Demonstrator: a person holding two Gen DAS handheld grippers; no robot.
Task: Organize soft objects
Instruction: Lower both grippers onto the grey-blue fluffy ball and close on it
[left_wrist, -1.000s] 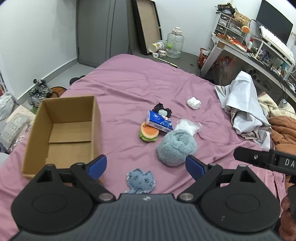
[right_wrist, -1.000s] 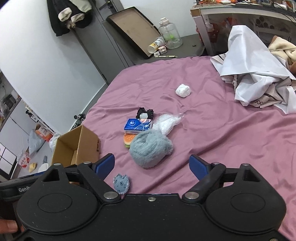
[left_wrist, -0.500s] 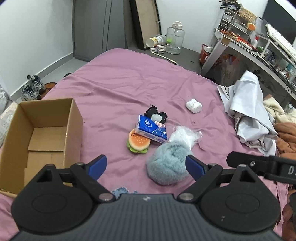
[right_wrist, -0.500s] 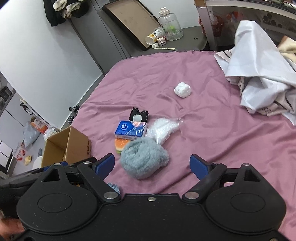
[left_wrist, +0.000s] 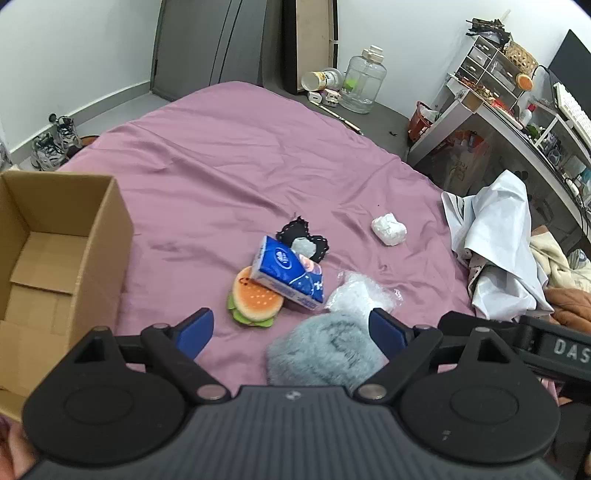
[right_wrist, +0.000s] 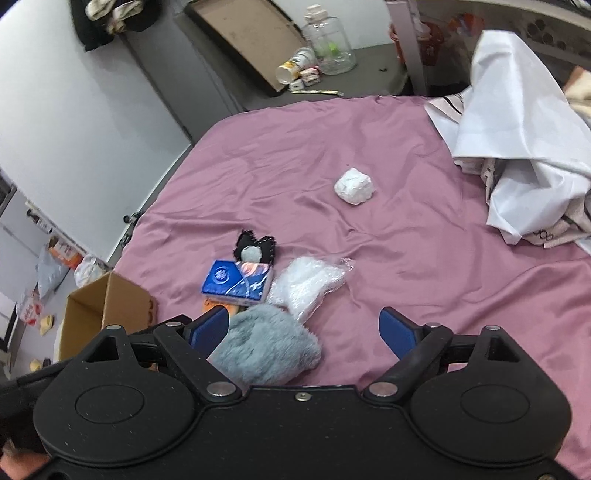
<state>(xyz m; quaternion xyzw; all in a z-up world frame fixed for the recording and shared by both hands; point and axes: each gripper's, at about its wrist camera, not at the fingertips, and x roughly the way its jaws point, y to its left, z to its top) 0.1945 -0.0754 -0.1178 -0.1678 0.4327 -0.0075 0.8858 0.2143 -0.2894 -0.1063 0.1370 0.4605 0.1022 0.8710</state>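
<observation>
- While both jaws stand wide and empty, the left gripper (left_wrist: 291, 328) and right gripper (right_wrist: 303, 328) hang over the fluffy grey toy (left_wrist: 325, 350).
- The cardboard box (left_wrist: 107, 236) sits at the bed's (left_wrist: 229, 155) left edge; bare sheet lies beyond.

You have one cardboard box (left_wrist: 55, 258), one burger plush (left_wrist: 255, 301), one tissue pack (left_wrist: 288, 273), one grey fluffy plush (left_wrist: 325, 354), one white wad (left_wrist: 388, 229) and two claws.

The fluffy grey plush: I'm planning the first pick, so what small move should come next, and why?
Probably ease the right gripper down and slightly toward its left finger, so the fluffy grey plush sits centred. Both grippers are open and empty; the plush lies nearest, off-centre by that finger. The cardboard box stands open and looks empty, ready to receive it.
</observation>
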